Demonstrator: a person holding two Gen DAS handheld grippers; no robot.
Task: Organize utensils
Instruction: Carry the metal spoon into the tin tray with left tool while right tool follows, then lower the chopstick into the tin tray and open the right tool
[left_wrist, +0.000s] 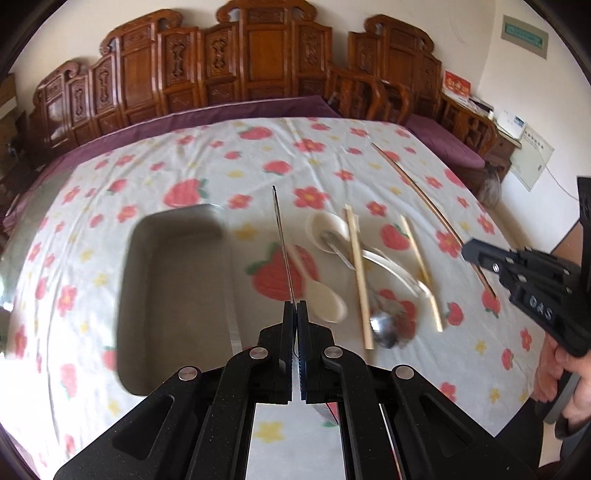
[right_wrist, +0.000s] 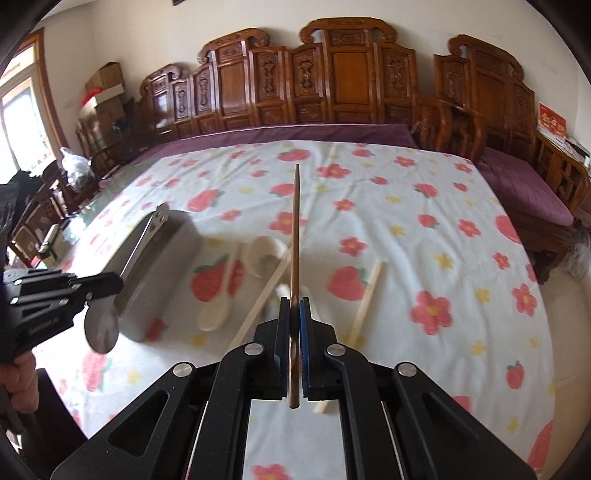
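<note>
My left gripper is shut on a metal spoon; its thin handle sticks forward and its bowl hangs below the gripper in the right wrist view. It hovers beside a grey metal tray. My right gripper is shut on a dark brown chopstick, also visible in the left wrist view. On the flowered tablecloth lie two white ceramic spoons, pale wooden chopsticks and a metal spoon.
Carved wooden benches with purple cushions line the far and right sides of the table. Boxes and bags stand at the far left. The tray sits left of the utensil pile.
</note>
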